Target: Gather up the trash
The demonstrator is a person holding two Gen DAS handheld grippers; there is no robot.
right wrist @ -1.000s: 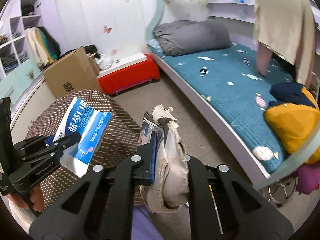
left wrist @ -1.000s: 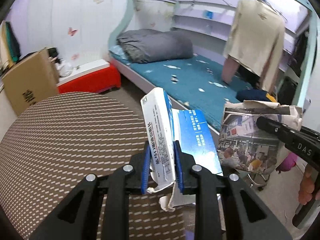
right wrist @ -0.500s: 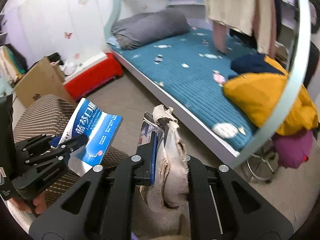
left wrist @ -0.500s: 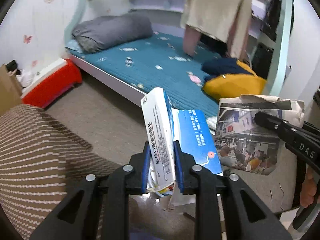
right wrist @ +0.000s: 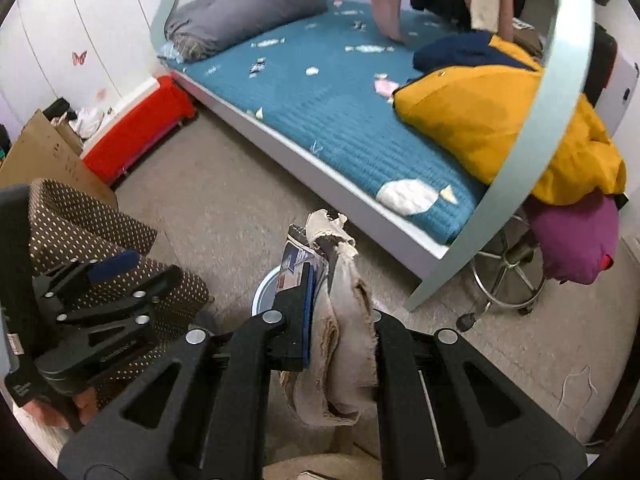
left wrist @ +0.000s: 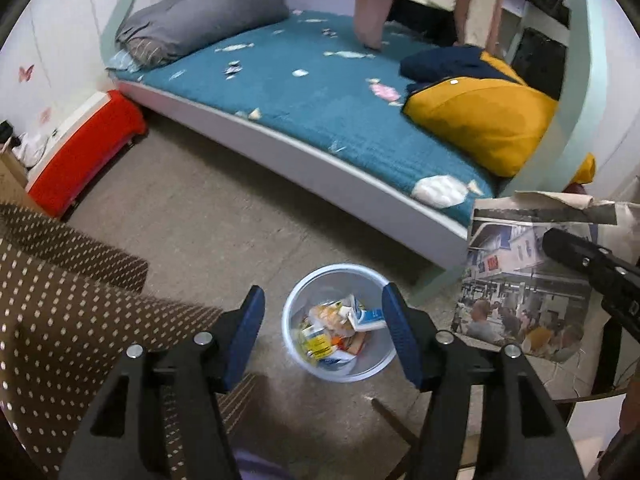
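Note:
A pale blue bin (left wrist: 294,308) stands on the floor below my left gripper (left wrist: 323,296), whose jaws are opening with nothing between them. A blue and white carton (left wrist: 370,317) lies on top of the wrappers in the bin. My right gripper (right wrist: 320,264) is shut on a folded newspaper (right wrist: 348,332), which hangs down from its pads. In the left wrist view that newspaper (left wrist: 516,292) hangs to the right of the bin. In the right wrist view the bin's rim (right wrist: 263,289) peeks out behind the paper, and the left gripper (right wrist: 136,276) is at the left.
A brown dotted tablecloth (left wrist: 60,300) covers a table at the left. Behind the bin runs a bed (left wrist: 304,92) with a yellow cushion (left wrist: 480,120). A red bench (left wrist: 84,152) stands by the wall. A chrome stool base (right wrist: 508,276) is at the right.
My left gripper has opened and the blue and white carton has dropped from it into the bin. Both grippers have tilted down towards the floor, and the bin has come into view.

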